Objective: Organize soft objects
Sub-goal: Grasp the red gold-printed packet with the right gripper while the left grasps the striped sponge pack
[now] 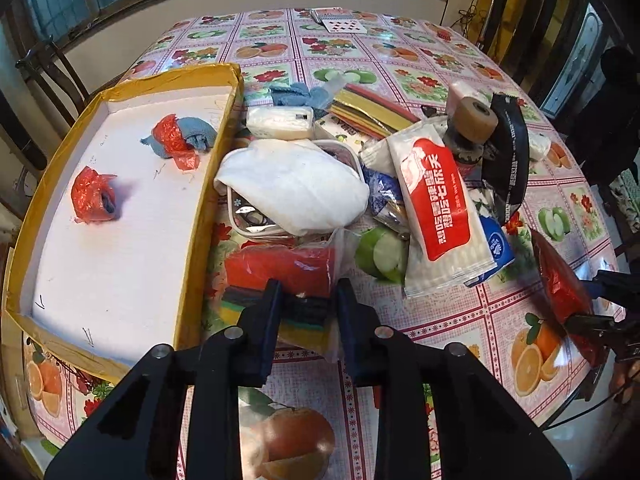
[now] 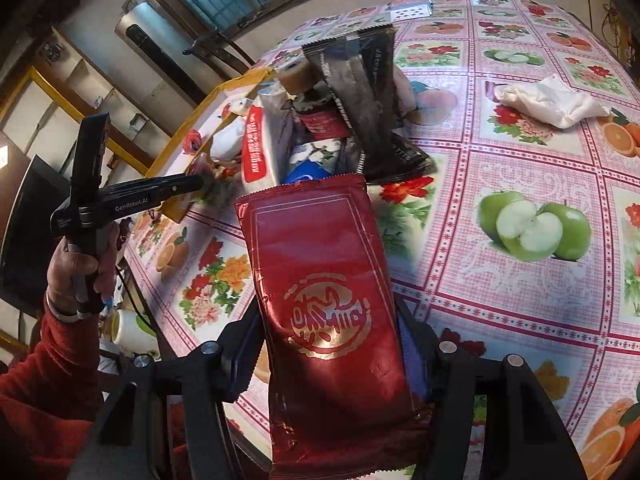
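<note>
My left gripper is shut on a clear bag of coloured sponges lying just right of the yellow-edged box. Inside the box, on its white floor, lie a red plastic bundle and a blue cloth with red plastic. My right gripper is shut on a dark red foil packet with a gold emblem, held above the table's near edge. That packet and the right gripper also show at the right of the left wrist view.
A pile sits mid-table: white cloth over a small tin, red-and-white tissue pack, tape roll, black packets, blue cloth. A crumpled white cloth lies apart. Playing cards lie far back. A hand holds the left gripper.
</note>
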The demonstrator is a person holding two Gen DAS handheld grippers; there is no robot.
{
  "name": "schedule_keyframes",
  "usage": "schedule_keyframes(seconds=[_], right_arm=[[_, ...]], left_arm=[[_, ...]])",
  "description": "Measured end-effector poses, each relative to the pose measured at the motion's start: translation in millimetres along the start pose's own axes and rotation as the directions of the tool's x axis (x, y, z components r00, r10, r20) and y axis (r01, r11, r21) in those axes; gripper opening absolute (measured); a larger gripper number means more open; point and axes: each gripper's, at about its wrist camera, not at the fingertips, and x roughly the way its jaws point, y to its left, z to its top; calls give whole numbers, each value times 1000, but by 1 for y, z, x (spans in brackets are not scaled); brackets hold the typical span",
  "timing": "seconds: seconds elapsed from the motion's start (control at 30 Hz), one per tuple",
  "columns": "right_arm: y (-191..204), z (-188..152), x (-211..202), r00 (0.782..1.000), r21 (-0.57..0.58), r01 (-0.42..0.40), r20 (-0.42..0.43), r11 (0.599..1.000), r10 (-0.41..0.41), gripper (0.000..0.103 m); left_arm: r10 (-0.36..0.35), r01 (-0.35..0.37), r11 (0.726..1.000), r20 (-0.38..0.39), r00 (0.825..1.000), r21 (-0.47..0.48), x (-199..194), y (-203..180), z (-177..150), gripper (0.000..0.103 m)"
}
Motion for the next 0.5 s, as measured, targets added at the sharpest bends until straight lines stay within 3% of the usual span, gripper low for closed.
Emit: schedule_keyframes(seconds=[0.23, 0.5], right_arm=[[35, 17, 7, 995, -46, -92, 26, 995, 94, 62], [78, 47, 23, 985, -102, -155, 58, 983, 161, 62]], left_arm=[[-51, 52, 998, 30, 998, -22, -18, 12, 3, 14], [-41, 46, 997, 95, 995, -54, -45, 32, 8, 10]])
